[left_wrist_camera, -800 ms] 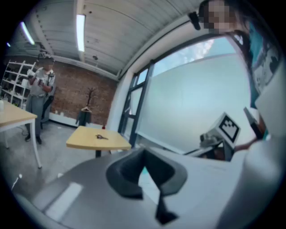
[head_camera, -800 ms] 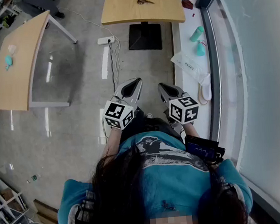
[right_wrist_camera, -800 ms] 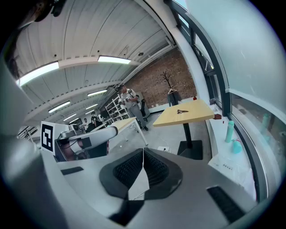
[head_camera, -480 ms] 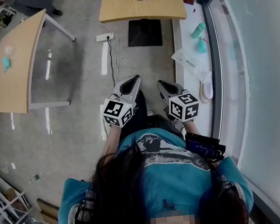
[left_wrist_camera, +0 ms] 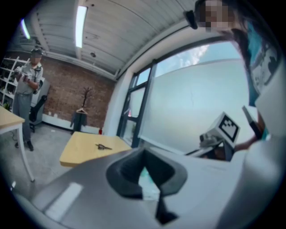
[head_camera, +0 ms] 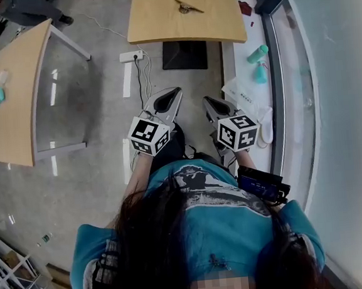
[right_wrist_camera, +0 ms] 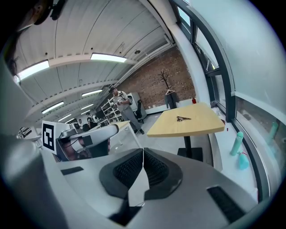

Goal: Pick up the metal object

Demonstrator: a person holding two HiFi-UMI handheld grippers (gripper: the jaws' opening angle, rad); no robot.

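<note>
The metal object (head_camera: 186,7), small, dark and thin, lies on a light wooden table (head_camera: 157,17) across the floor from me. It also shows in the left gripper view as the metal object (left_wrist_camera: 103,146) and in the right gripper view as the metal object (right_wrist_camera: 182,118). My left gripper (head_camera: 175,91) and right gripper (head_camera: 207,101) are held side by side in front of the person's body, pointing toward that table, well short of it. Both are shut with nothing between the pads; the closed tips show at left gripper (left_wrist_camera: 144,152) and right gripper (right_wrist_camera: 143,150).
A black table base (head_camera: 184,54) and a white power strip (head_camera: 129,56) with its cable lie on the floor ahead. A second wooden table (head_camera: 7,105) stands to the left. Teal bottles (head_camera: 256,53) sit on the window ledge at right. A person (left_wrist_camera: 27,85) stands far off.
The table with the metal object has come lower in the head view and a little nearer. Both grippers have edged forward and stay shut.
</note>
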